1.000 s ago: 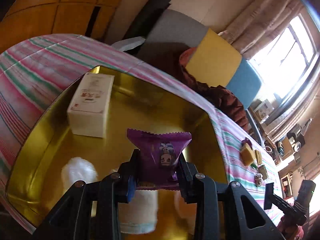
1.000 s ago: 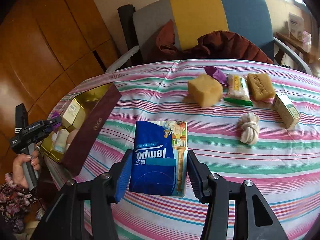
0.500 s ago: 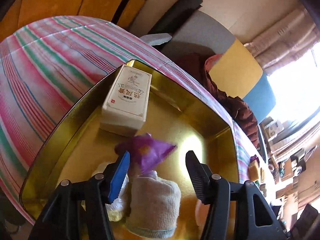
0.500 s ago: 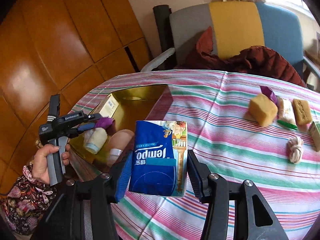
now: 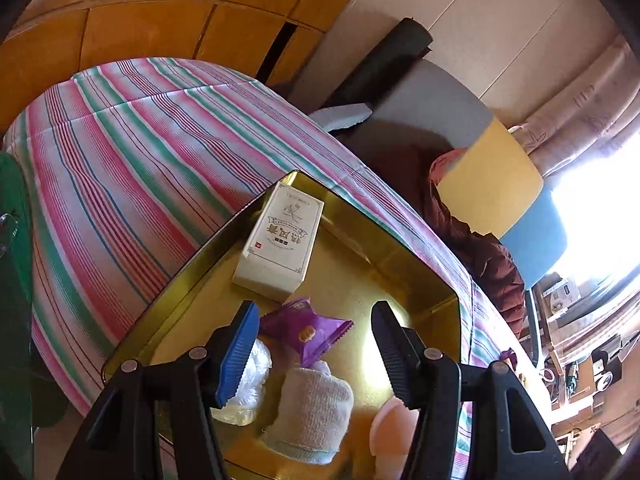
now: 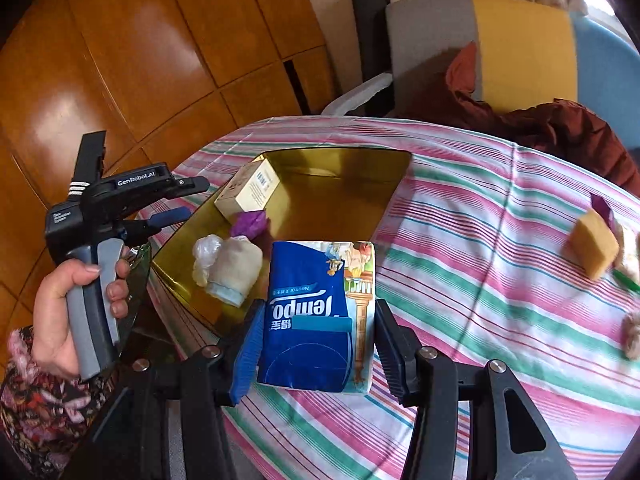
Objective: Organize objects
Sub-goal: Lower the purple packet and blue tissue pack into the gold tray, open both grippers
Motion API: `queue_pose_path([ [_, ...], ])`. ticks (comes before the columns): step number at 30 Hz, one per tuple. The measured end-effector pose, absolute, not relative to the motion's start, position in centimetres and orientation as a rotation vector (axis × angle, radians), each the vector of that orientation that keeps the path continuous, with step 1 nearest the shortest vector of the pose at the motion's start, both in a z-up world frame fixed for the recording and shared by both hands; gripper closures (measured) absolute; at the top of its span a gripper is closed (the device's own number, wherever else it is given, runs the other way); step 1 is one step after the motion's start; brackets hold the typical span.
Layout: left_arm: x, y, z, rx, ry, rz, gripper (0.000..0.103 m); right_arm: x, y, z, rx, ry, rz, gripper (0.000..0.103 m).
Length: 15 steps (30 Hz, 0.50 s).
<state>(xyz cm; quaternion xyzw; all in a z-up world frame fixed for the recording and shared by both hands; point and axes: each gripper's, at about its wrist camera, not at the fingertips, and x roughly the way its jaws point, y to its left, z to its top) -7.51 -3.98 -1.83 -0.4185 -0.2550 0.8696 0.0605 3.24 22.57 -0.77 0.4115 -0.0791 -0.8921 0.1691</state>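
Though crinkled, purple snack packet [image 5: 306, 330], zigzag-edged.

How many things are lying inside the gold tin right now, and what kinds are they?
Cream box: 1
Purple snack packet: 1
Rolled white cloth: 1
Clear plastic wrapped thing: 1
Peach-coloured rounded thing, partly hidden: 1
Total in the gold tin: 5

You get blown-out daylight from the window [image 5: 600, 208] at right, glare off the gold tray [image 5: 420, 280], and dark, curved fisheye corners.
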Motion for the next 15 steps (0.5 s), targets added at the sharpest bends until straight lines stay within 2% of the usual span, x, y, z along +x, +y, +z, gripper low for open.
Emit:
queue_pose_path([
  [15,-7.2,-5.4,-0.5,-1.244,-0.846,2.635,0.044,-7.8,15.5,-3.4,1.36,-0.265,-2.491,0.05],
])
